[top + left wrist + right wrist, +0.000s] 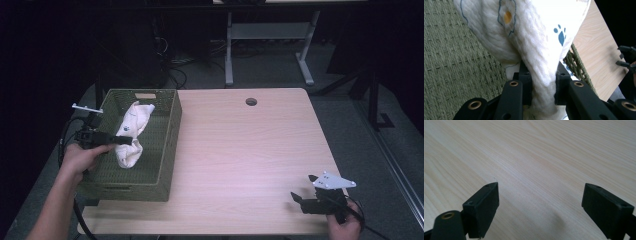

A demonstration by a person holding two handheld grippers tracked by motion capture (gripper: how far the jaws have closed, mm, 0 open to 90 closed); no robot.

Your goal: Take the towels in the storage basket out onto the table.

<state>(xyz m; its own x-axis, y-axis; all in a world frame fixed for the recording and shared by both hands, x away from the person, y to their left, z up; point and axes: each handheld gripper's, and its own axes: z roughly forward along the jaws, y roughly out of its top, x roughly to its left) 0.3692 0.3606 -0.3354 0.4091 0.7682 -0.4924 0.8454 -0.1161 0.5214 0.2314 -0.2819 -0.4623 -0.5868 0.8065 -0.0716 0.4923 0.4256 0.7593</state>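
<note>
A white cloth [132, 134] printed with blue paw marks hangs over the inside of a green woven basket [167, 145] at the table's left. My left gripper [126, 141] is shut on the cloth's lower part, held from the basket's left side. In the left gripper view the cloth [536, 45] is pinched between the black jaws of the left gripper [543, 82], with the basket floor [454, 65] behind. My right gripper [302, 192] rests open near the table's front right corner. The right gripper [540, 206] has wide-apart jaws over bare wood [536, 157].
The wooden table [245, 150] has a round cable hole [251, 101] near its far edge. A grey desk frame [270, 35] and cables stand on the dark floor beyond. The basket takes up the table's left edge.
</note>
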